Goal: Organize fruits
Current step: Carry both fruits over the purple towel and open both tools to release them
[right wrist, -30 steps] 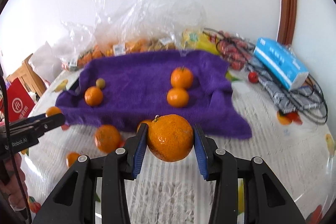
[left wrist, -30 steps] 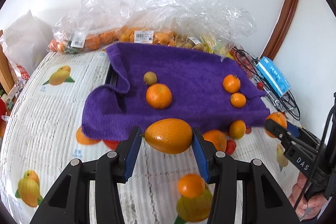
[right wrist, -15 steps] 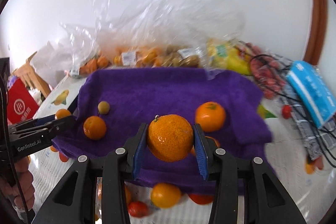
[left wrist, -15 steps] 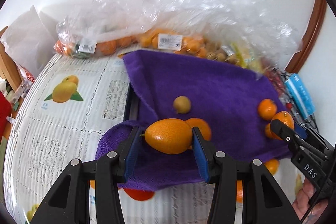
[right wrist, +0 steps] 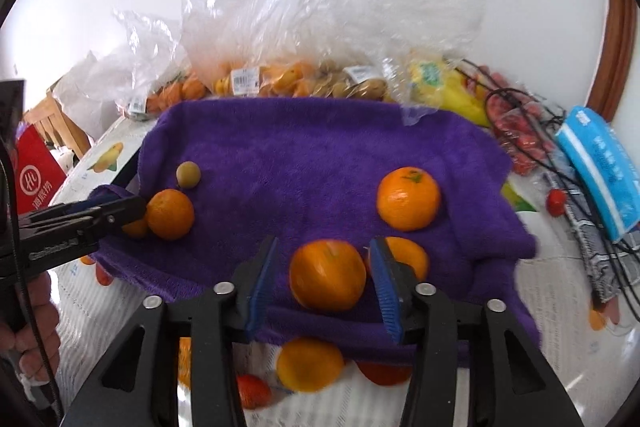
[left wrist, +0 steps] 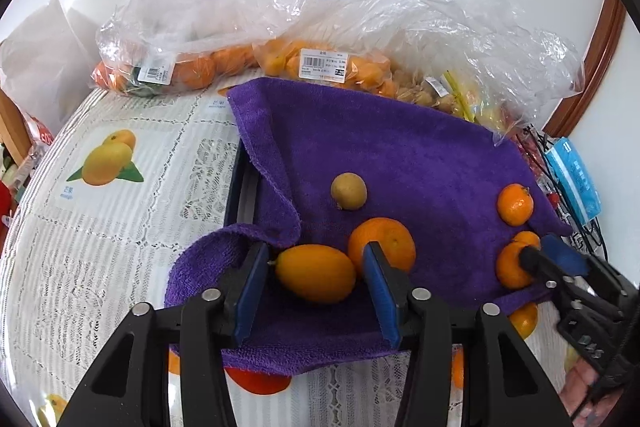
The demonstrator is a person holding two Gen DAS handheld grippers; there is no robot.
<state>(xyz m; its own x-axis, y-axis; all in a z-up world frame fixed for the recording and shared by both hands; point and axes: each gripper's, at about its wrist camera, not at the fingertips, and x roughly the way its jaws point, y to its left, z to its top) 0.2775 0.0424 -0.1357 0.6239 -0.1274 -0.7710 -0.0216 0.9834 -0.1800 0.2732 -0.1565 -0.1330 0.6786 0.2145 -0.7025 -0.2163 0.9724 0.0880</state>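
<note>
Now the left gripper (left wrist: 316, 273) has just been opening, loose around an oval orange fruit (left wrist: 316, 278) on the purple towel's (left wrist: 404, 155) near edge. The right gripper (right wrist: 324, 279) has likewise been opening around a round orange (right wrist: 327, 281) there.

left wrist: we look close, steeply down at the purple towel (left wrist: 400, 155) | right wrist: likewise | shared: towel, plastic bags (right wrist: 320, 27) behind it

"GenRobot.AI" on hand-held gripper (right wrist: 136, 209).
</note>
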